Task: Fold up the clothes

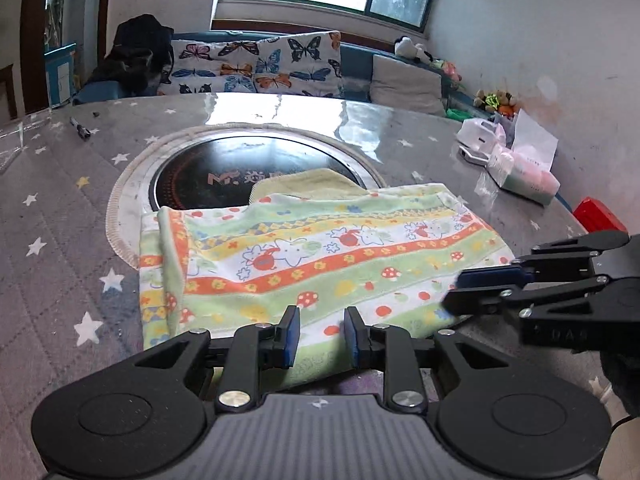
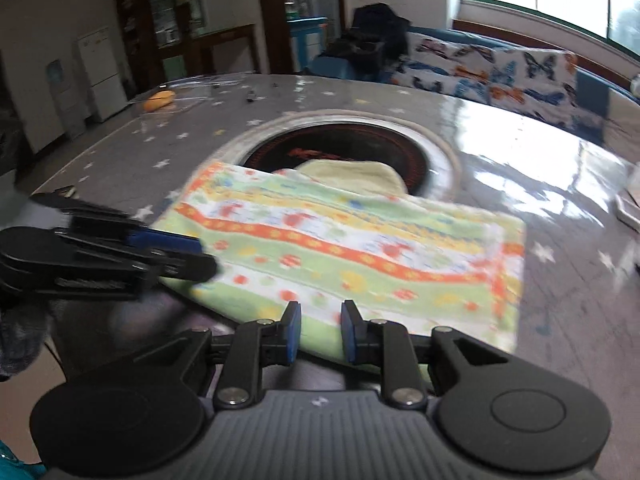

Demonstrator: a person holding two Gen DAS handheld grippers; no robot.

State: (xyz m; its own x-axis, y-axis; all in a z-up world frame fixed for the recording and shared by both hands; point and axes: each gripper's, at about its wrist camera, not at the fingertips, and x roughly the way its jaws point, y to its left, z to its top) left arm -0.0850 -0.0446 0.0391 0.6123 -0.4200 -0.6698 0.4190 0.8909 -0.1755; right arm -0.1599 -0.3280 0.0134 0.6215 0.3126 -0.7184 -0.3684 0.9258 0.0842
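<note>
A folded towel (image 1: 320,256) with orange, green and white stripes and mushroom prints lies on the grey star-patterned table (image 1: 60,216). A plain yellow-green cloth (image 1: 308,184) lies under its far edge, over the round black hotplate (image 1: 240,172). My left gripper (image 1: 320,330) is open, just above the towel's near edge. My right gripper (image 2: 320,328) is open and empty over the near edge of the towel (image 2: 360,240). The right gripper also shows side-on in the left wrist view (image 1: 460,292), at the towel's right corner. The left gripper shows at the left of the right wrist view (image 2: 204,256).
White and pink plastic packets (image 1: 516,160) lie on the table's right side, with a red box (image 1: 598,216) by the edge. A sofa with butterfly cushions (image 1: 256,64) stands behind the table. A small dark object (image 1: 82,130) and a yellow thing (image 2: 160,98) lie far left.
</note>
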